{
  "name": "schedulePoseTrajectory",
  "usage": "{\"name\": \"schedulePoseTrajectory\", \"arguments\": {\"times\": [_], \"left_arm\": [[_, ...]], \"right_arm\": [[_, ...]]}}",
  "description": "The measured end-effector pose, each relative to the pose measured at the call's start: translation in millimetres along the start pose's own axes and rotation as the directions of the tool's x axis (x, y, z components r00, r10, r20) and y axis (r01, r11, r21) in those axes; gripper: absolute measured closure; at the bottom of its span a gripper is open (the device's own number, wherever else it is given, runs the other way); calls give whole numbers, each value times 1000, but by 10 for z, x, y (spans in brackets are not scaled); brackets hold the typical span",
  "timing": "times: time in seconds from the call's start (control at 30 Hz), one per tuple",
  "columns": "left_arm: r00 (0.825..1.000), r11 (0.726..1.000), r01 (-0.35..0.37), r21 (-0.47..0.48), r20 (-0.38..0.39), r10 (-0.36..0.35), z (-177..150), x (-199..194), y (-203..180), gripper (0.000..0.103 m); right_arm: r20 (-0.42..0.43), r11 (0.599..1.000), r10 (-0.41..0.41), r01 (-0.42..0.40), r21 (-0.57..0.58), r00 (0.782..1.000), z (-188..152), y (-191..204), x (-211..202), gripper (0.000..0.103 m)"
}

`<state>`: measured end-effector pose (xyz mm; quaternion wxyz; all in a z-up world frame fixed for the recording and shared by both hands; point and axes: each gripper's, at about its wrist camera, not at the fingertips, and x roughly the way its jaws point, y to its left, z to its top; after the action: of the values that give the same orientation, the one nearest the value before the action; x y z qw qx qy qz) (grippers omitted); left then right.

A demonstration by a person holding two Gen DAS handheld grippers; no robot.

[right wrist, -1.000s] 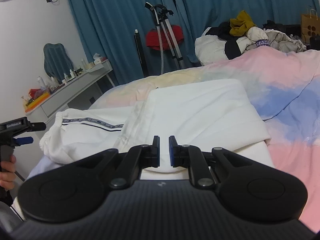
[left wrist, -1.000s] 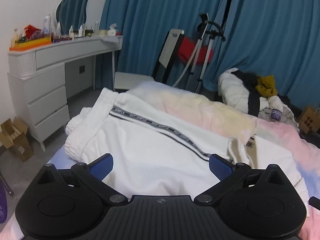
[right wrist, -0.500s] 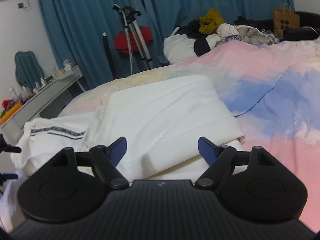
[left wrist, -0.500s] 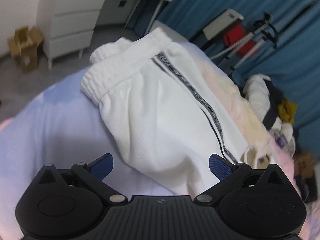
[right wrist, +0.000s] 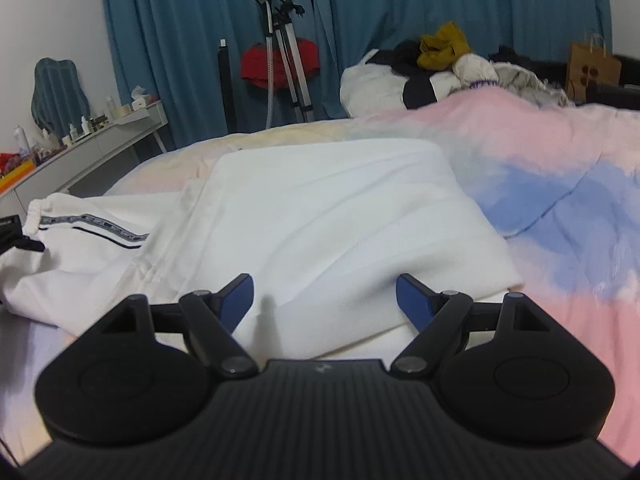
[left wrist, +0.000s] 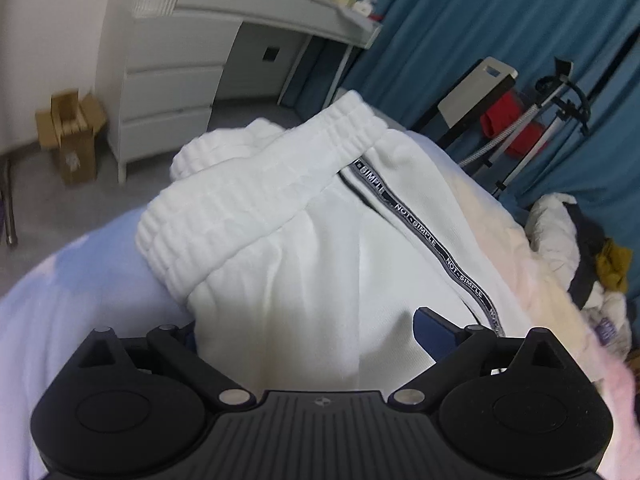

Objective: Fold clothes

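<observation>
Bedspread [right wrist: 560, 152] in pink and blue covers the bed. White pants [left wrist: 320, 240] lie on it, half folded. The left gripper [left wrist: 308, 328] is closing with pants cloth between its fingers. The right gripper [right wrist: 325, 298] hangs wide apart over the fold.

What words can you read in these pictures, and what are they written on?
"NOT-SIMPLE", repeated along the dark side stripe of the white pants on the bed.
The same stripe shows in the right wrist view, but there the letters are too blurred to read.
Purple print on a garment in the clothes pile: too blurred to read.
Bottles on the dresser: labels too small to read.
Brown paper bag: dots only, no words.
</observation>
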<state>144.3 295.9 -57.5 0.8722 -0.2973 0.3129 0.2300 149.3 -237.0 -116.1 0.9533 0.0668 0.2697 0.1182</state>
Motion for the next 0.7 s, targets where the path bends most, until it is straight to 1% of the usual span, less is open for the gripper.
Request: {"name": "schedulePoseTrajectory", "arguments": {"times": [0.07, 0.1, 0.13, 0.17, 0.2, 0.23, 0.27, 0.33, 0.37, 0.4, 0.43, 0.47, 0.57, 0.6, 0.67, 0.7], "left_arm": [[1000, 1000, -15, 16, 26, 15, -7, 7, -36, 16], [999, 1000, -19, 16, 39, 18, -6, 0, -48, 22], [998, 1000, -20, 16, 56, 19, -3, 10, -50, 31], [997, 999, -23, 28, 68, 21, 10, 37, -56, 35], [997, 999, -27, 43, 79, 24, 25, 67, -65, 42], [996, 998, -32, 49, 89, 27, 32, 66, -73, 53], [995, 998, -37, 52, 99, 32, 36, 57, -80, 55], [991, 993, -33, 115, 135, 17, 54, -37, -142, 70], [988, 988, -31, 149, 153, 8, 64, -88, -175, 74], [985, 983, -29, 183, 171, -3, 73, -140, -208, 81], [981, 974, -32, 223, 192, -12, 62, -196, -254, 85], [977, 967, -31, 251, 213, -24, 46, -264, -296, 86], [958, 956, -15, 294, 277, -70, 29, -535, -460, 89], [951, 950, -15, 311, 299, -83, 15, -635, -538, 90], [939, 932, -48, 360, 333, -80, -47, -832, -780, 90], [932, 918, -71, 391, 355, -79, -91, -934, -923, 90]], "right_arm": [[-2, 1000, -9, 9, -28, 1000, -24, 13, 66, 22], [0, 999, -9, 9, -44, 1000, -48, 13, 98, 22], [4, 998, -6, 6, -60, 1000, -81, 10, 128, 21], [3, 997, -4, 5, -79, 1000, -125, 3, 158, 21], [0, 995, -5, 5, -100, 1000, -175, -6, 189, 21], [0, 994, -4, 4, -111, 1000, -205, -11, 210, 21], [1, 993, -4, 4, -114, 1000, -220, -13, 225, 21], [-2, 994, -4, 4, -110, 1000, -215, -13, 234, 21], [-3, 994, -7, 6, -112, 1000, -210, -8, 232, 21], [-4, 994, -7, 7, -113, 1000, -208, -4, 225, 21], [-5, 994, -7, 6, -112, 1000, -207, -3, 218, 21], [-5, 994, -7, 6, -112, 1000, -205, -2, 211, 21], [-16, 996, -5, 4, -92, 1000, -164, -30, 167, 23], [-20, 997, -20, 19, -81, 1000, -147, -53, 146, 23], [-30, 995, -75, 73, -65, 997, -109, -102, 107, 23], [-40, 993, -100, 97, -64, 994, -88, -131, 88, 23]]}}
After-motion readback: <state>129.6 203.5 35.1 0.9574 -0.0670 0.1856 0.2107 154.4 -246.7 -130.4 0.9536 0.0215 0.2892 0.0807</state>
